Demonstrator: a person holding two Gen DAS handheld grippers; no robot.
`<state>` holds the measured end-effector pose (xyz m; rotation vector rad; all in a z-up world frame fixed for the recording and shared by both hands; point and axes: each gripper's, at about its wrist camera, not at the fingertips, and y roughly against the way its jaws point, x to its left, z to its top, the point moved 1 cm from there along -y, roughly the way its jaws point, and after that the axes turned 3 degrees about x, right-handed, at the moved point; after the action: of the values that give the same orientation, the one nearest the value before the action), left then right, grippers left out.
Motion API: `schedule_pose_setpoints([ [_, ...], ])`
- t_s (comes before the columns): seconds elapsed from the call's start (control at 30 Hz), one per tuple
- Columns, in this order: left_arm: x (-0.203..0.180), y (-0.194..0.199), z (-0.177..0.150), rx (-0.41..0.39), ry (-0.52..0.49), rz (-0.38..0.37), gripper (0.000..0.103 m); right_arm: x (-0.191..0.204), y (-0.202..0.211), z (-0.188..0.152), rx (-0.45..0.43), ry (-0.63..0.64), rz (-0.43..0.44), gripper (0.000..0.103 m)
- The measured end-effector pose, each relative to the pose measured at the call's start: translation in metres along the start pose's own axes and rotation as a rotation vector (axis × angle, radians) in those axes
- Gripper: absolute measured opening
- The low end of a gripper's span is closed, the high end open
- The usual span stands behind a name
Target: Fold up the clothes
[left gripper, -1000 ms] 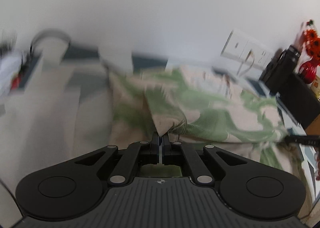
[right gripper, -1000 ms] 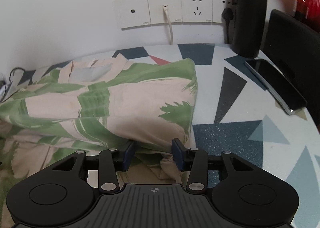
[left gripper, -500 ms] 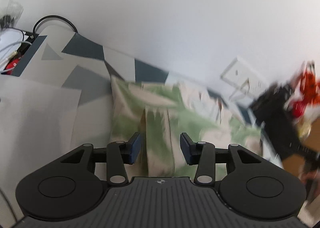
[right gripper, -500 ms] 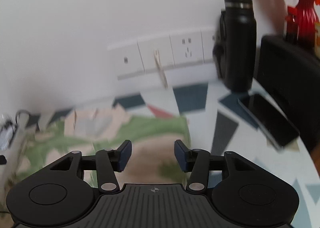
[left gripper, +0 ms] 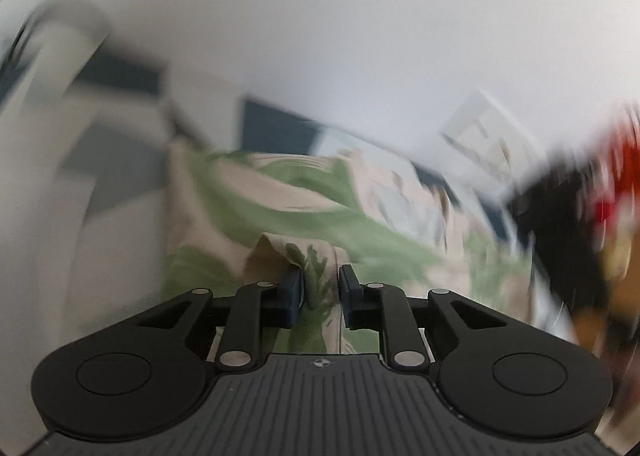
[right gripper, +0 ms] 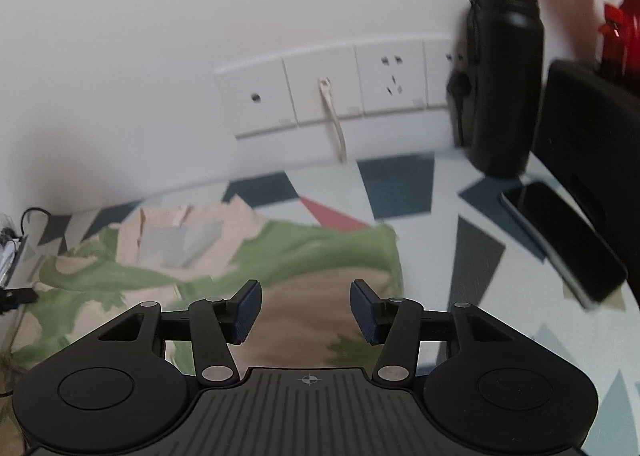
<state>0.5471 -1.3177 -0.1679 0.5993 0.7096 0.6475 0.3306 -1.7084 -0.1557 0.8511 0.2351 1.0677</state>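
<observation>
Left wrist view, heavily motion-blurred. Left tool sits low centre of frame, jaws partly spread with a raised fold of the shirt standing between the pads; the cloth touches the left pad, but whether it is actually pinched cannot be told through the blur. The shirt, cream with green leaf print, spreads from centre toward the right of the frame over the counter, which shows grey and dark blue patches at left. White wall fills the top half. Smeared black and red shapes at far right, unreadable.

Right wrist view, sharper. At far left edge, a thin dark cable loops near the wall. The shirt lies flat in the lower left and centre, collar and grey label toward the wall. Right tool hangs above the shirt's near portion, jaws spread wide, nothing between them. Upper centre: a white socket panel with a pale cord plugged in and hanging down. Counter has a triangle-patterned cover in blue, grey and red. Upper right: a black bottle upright against the wall. Right of centre, a dark phone lies flat beside a black object at the frame edge.
</observation>
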Motion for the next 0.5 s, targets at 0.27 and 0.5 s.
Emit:
schedule_pose_setpoints([
  [0.27,-0.039,-0.011,-0.026,0.120,-0.209,-0.100,0.027,-0.012,-0.006,-0.014,0.037,-0.043,-0.033,0.047],
  [0.5,0.001,-0.018,-0.003,0.096,0.017,-0.200,0.053,-0.008,-0.009,-0.014,0.043,-0.033,-0.036,0.048],
])
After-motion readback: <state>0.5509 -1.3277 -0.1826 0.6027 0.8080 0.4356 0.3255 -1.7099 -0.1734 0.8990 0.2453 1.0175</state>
